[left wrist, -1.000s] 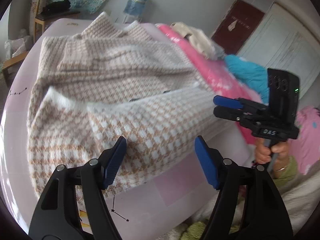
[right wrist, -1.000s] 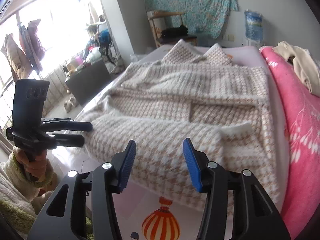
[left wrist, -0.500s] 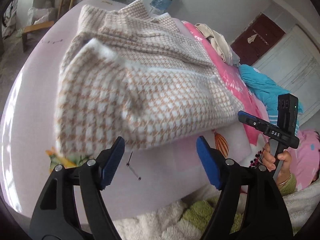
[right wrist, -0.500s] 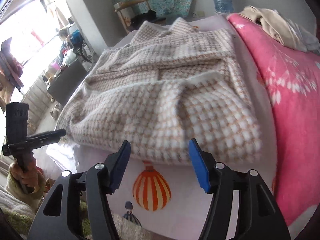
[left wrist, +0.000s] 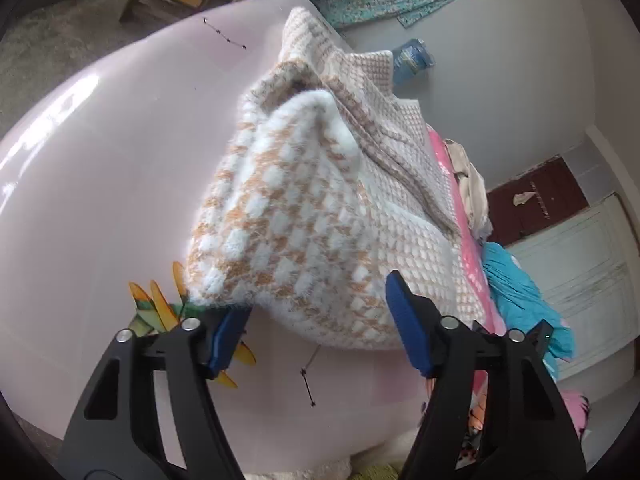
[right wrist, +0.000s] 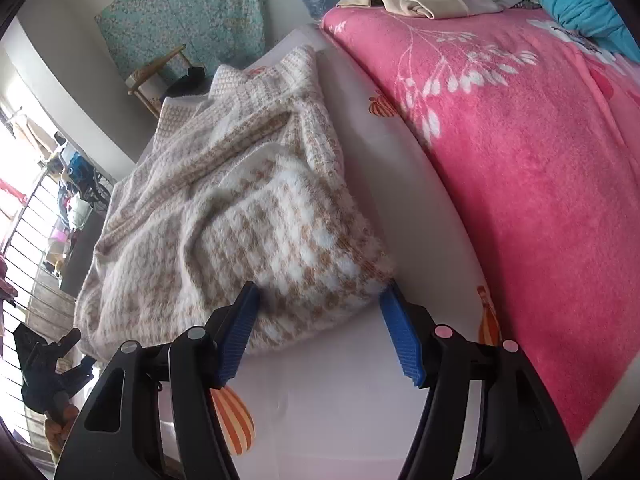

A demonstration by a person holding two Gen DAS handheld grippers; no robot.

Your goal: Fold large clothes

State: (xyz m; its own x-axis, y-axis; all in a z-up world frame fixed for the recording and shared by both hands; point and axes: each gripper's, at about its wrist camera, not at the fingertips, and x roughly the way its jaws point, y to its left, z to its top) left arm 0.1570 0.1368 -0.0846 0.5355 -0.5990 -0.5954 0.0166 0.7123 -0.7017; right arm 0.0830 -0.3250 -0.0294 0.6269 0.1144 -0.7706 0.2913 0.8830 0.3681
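While the left claw (left wrist: 318,322) closes astride the sweater (left wrist: 320,216) hem, right claw (right wrist: 320,326) gapes, gripping nothing; bare bed (right wrist: 340,400) beneath both.

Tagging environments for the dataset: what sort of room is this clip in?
Most likely a home bedroom. The houndstooth garment lies on a bed with a pale printed sheet and a pink fleece blanket. A wooden chair and a barred window stand behind.
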